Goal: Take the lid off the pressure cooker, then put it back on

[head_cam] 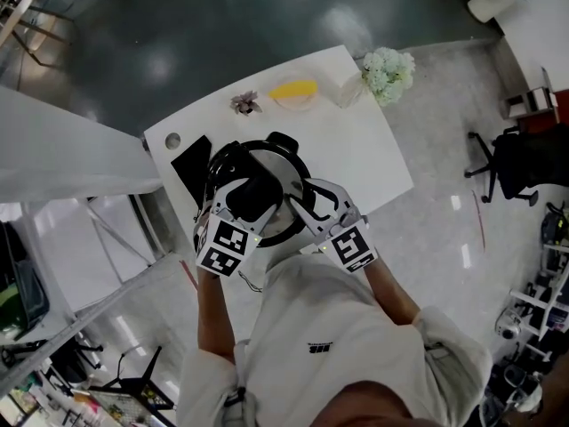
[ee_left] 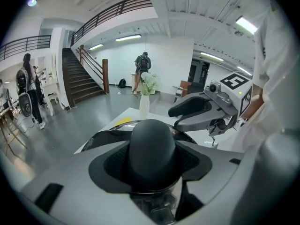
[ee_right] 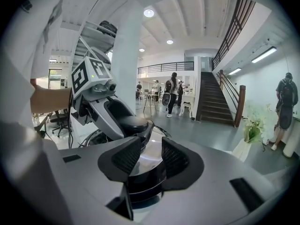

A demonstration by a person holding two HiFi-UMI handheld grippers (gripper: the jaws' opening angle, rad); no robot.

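Observation:
The pressure cooker (head_cam: 283, 169) stands on a white table (head_cam: 373, 154), its steel lid (ee_right: 149, 159) on it. My left gripper (head_cam: 252, 196) reaches over the lid from the left. Both of its pads press the black domed knob (ee_left: 152, 144) at the lid's centre, as the left gripper view (ee_left: 152, 161) shows. My right gripper (head_cam: 305, 205) is at the cooker's near right side. In the right gripper view its jaws (ee_right: 145, 154) stand astride the black rim (ee_right: 143, 185), which fills the gap between them. Each gripper shows in the other's view: the right gripper (ee_left: 193, 110) and the left gripper (ee_right: 123, 122).
On the table's far part lie a yellow object on a plate (head_cam: 293, 90), a white flower bunch (head_cam: 388, 71), a small dried sprig (head_cam: 245, 103) and a flat black item (head_cam: 189, 169) left of the cooker. People stand far off near a staircase (ee_right: 213, 97).

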